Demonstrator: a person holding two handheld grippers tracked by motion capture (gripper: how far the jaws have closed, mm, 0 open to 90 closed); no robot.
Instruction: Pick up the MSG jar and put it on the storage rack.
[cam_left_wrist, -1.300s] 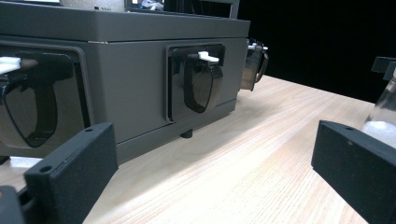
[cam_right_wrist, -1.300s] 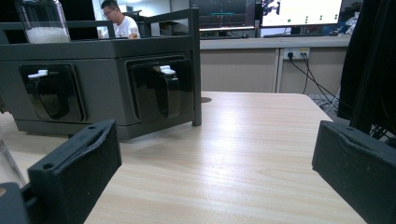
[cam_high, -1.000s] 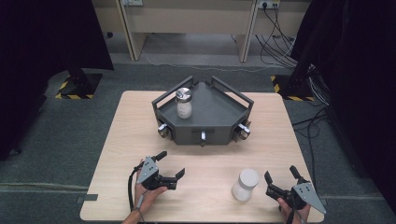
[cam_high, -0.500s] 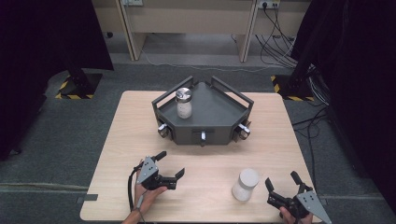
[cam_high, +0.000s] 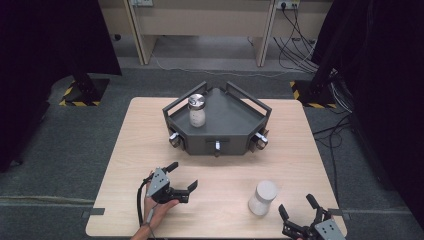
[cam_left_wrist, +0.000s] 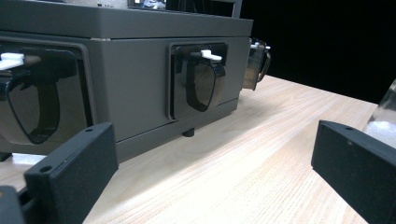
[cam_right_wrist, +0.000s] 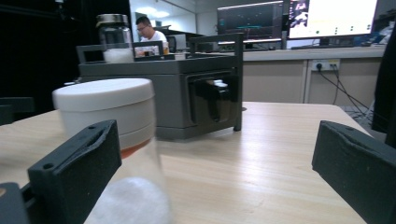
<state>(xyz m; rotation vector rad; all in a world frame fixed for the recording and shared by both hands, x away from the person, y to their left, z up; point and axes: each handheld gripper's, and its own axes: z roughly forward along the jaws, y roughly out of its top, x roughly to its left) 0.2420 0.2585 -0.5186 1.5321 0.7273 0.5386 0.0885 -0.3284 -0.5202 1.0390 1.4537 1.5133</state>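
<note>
A dark grey angular tray (cam_high: 227, 122) stands at the back middle of the wooden table (cam_high: 300, 150). On its left part is a glass jar with a silver lid (cam_high: 196, 111) (cam_right_wrist: 113, 39), holding something white. A white-lidded jar (cam_high: 262, 197) (cam_right_wrist: 107, 112) stands alone near the front right. My right gripper (cam_high: 296, 204) (cam_right_wrist: 212, 168) is open just right of and behind that jar, not touching it. My left gripper (cam_high: 183, 175) (cam_left_wrist: 210, 158) is open at the front left, facing the tray's front wall (cam_left_wrist: 135, 79).
Small clear cups hang in recesses on the tray's sides (cam_left_wrist: 203, 79) (cam_high: 261, 141). Rails rise from the tray's back edges (cam_high: 247, 97). Bare tabletop lies between the two grippers. Cables and desk legs stand on the floor behind; a person sits at monitors far off.
My right gripper has drawn back toward the table's near edge, away from the white-lidded jar. The left gripper and both jars have stayed put.
</note>
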